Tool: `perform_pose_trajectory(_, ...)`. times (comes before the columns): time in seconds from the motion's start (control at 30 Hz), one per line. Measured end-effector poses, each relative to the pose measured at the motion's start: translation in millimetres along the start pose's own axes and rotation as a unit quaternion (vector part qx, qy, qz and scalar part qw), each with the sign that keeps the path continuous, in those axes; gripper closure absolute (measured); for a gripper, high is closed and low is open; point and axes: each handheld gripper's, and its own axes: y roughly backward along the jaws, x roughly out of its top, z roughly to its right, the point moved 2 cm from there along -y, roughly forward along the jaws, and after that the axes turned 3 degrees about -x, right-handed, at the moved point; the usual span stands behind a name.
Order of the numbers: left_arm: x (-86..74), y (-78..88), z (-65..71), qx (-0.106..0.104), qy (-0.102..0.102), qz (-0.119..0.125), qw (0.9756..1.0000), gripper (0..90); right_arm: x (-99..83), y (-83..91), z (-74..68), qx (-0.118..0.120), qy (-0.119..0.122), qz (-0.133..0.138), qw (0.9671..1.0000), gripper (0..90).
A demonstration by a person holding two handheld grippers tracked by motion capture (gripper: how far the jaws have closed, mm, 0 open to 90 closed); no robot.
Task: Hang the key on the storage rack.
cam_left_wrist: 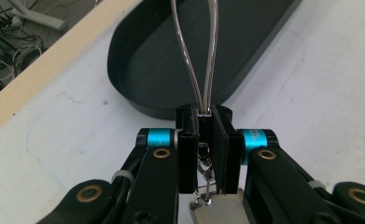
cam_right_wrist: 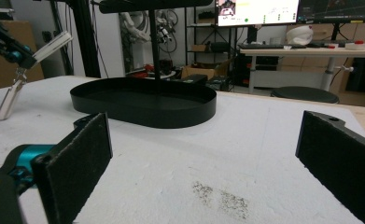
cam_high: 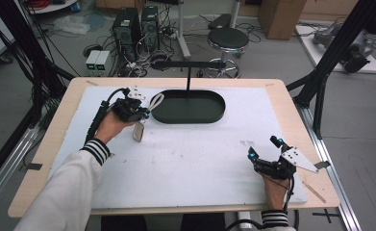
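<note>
Plainly, some of what you hold is hard to read; in the left gripper view the small beige tag (cam_left_wrist: 217, 210) is cut off at the bottom edge, and the little metal chain (cam_left_wrist: 206, 173) above it is half hidden between the jaws, so you cannot tell how it joins the loop. Your left gripper (cam_high: 146, 114) is clamped tight on a clear looped strap (cam_left_wrist: 203, 56), whose loop stands out past the jaw tips and over the near end of the black oval tray (cam_left_wrist: 138, 70); from the high view the tag (cam_high: 138, 131) hangs below that gripper, just above the white mat (cam_high: 190, 163) and beside the tray's (cam_high: 188, 107) left end. Your right gripper (cam_high: 265, 148) rests at the mat's near right corner, well apart from tray and strap; its jaws stand wide apart with nothing between them, and a grey smudge (cam_right_wrist: 220, 198) marks the mat ahead.
</note>
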Motion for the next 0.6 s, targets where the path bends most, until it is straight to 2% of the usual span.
perform_pose_trajectory(0.07,0.9,0.5,-0.5,0.003,0.0,0.005,1.0,81.4,0.0,0.1,0.0,-0.001,0.0,-0.001,1.0,2.6)
perform_pose_trajectory(0.1,3.3,1.0,-1.8,0.013,0.003,0.021,0.9997,81.4,0.0,0.0,0.1,-0.001,0.0,0.0,1.0,2.6)
perform_pose_trajectory(0.17,4.3,1.2,-2.5,0.017,0.0,0.027,0.9995,81.4,0.0,0.1,0.0,-0.001,0.0,-0.001,1.0,2.6)
perform_pose_trajectory(0.27,6.6,1.2,-3.9,0.025,0.011,0.047,0.9985,81.4,0.0,0.1,0.0,-0.001,0.001,-0.001,1.0,2.6)
perform_pose_trajectory(0.33,9.4,2.0,-5.1,0.038,0.018,0.066,0.9969,81.4,0.0,-0.1,0.0,-0.001,0.005,0.0,1.0,2.6)
perform_pose_trajectory(0.37,9.4,2.0,-5.1,0.038,0.018,0.066,0.9969,81.4,0.0,-0.2,0.0,-0.001,0.005,0.0,1.0,2.6)
perform_pose_trajectory(0.43,11.6,2.6,-5.3,0.049,0.022,0.077,0.9956,81.3,0.1,-0.3,0.2,-0.001,0.006,0.001,1.0,2.6)
perform_pose_trajectory(0.6,17.5,4.3,-7.2,0.06,0.029,0.099,0.9928,81.4,-0.1,-0.1,-0.2,-0.002,0.005,-0.001,1.0,2.6)
